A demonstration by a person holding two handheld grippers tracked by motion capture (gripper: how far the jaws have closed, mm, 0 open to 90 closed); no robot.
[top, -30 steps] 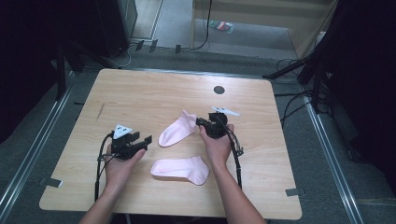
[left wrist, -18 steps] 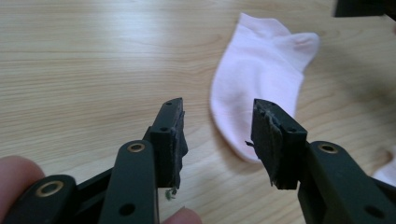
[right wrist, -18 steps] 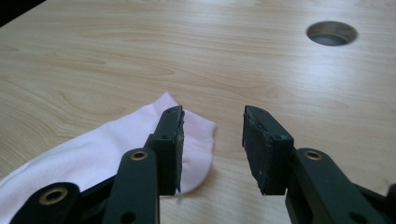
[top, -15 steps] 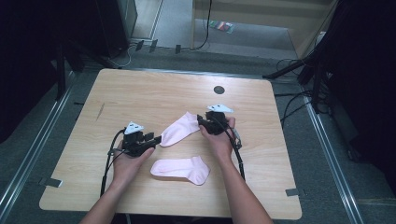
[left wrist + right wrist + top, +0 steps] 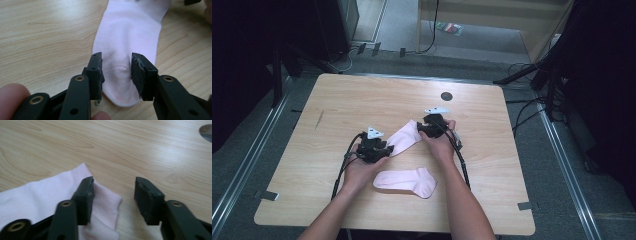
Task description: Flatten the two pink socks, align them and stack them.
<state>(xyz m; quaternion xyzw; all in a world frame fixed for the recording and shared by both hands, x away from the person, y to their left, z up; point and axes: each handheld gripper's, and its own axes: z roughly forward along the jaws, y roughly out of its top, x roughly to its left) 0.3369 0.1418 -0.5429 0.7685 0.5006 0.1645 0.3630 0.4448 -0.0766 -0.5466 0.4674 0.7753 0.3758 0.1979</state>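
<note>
Two pink socks lay on the table [image 5: 337,110]. The far sock [image 5: 404,138] stretched between the grippers, the near sock [image 5: 404,181] lying apart toward the person. The left gripper [image 5: 116,72] stood spread over its toe, the right gripper [image 5: 113,195] spread at its cuff, probably not yet pinching. The step looked like grasping both ends; next, each should close on the cloth.

Pale, smooth wood-grain table [image 5: 342,105] with a soft sheen; at frame centre, a pink sock [image 5: 130,32] of fine matt knit cloth, ribbed at its cuff. Both grippers' jaws are matt black plastic with brass-coloured rivets.
</note>
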